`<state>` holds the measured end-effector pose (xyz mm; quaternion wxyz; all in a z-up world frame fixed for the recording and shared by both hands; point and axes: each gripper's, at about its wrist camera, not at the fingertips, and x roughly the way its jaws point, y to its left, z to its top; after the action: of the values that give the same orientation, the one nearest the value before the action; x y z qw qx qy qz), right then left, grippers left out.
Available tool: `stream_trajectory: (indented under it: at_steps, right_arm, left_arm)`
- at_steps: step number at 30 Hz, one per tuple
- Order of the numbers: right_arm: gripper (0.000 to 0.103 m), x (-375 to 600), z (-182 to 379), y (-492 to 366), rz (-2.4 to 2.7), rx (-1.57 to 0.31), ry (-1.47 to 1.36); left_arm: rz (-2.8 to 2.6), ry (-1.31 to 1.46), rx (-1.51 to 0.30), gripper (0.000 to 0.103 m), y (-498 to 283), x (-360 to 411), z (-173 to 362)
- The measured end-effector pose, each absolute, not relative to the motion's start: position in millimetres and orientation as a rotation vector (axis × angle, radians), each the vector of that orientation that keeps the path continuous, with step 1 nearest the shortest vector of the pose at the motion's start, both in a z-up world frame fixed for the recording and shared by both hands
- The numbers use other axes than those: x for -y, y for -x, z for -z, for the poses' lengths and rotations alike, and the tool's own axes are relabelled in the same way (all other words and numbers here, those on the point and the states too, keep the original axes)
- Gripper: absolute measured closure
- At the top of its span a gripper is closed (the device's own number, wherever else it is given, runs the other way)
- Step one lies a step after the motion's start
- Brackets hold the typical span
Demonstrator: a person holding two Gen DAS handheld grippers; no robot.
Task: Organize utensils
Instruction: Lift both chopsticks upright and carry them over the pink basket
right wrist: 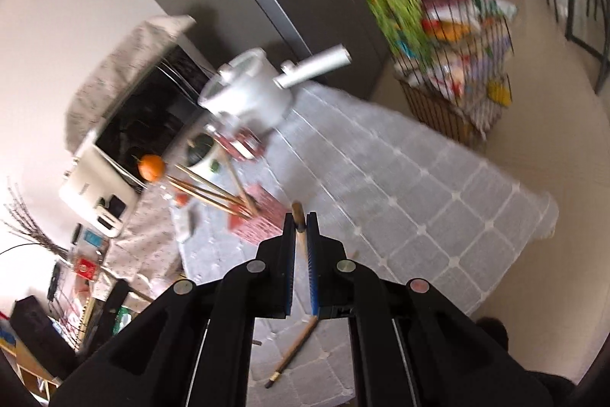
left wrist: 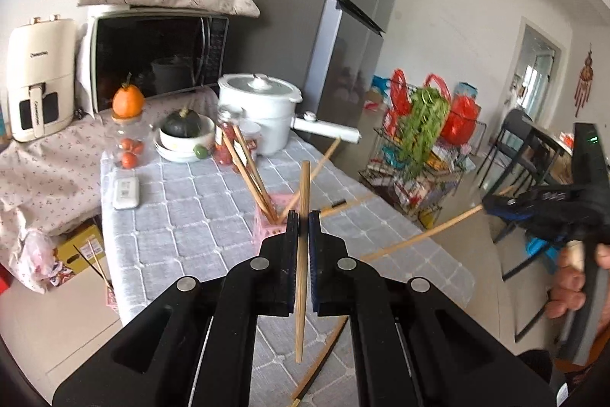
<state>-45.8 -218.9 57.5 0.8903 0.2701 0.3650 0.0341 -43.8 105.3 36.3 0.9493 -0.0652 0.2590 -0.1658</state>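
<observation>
My left gripper (left wrist: 304, 216) is shut on a wooden chopstick (left wrist: 303, 266) that stands nearly upright between its pads, just in front of a pink utensil holder (left wrist: 267, 220) with several chopsticks leaning in it. My right gripper (right wrist: 301, 218) is shut on another wooden chopstick (right wrist: 298, 212); in the left wrist view that gripper (left wrist: 492, 203) is at the right, holding its long chopstick (left wrist: 419, 235) out over the table edge. The pink holder (right wrist: 263, 216) also shows in the right wrist view, left of my right gripper. Loose chopsticks lie on the grey cloth (left wrist: 324, 361) (right wrist: 291, 353).
The table (left wrist: 183, 201) has a grey quilted cloth. At its far end stand a white pot (left wrist: 263, 105), a bowl with a squash (left wrist: 187, 132), a jar (left wrist: 227, 136), tomatoes and a remote (left wrist: 126, 191). A microwave, air fryer and fridge are behind. A wire rack (left wrist: 415, 155) stands right.
</observation>
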Motion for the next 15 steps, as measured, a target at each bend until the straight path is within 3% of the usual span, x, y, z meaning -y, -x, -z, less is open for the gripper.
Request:
stream_trajectory:
  at_steps: [9, 15]
  right_arm:
    - [0.097, 211, -133, 32, -0.188, -0.702, -0.557]
    - [0.097, 201, -156, 16, -0.218, -0.674, -0.531]
  left_arm:
    - [0.257, 0.116, -0.433, 0.098, 7, -100, -99]
    - [0.217, 0.104, -0.411, 0.098, -30, -88, -109]
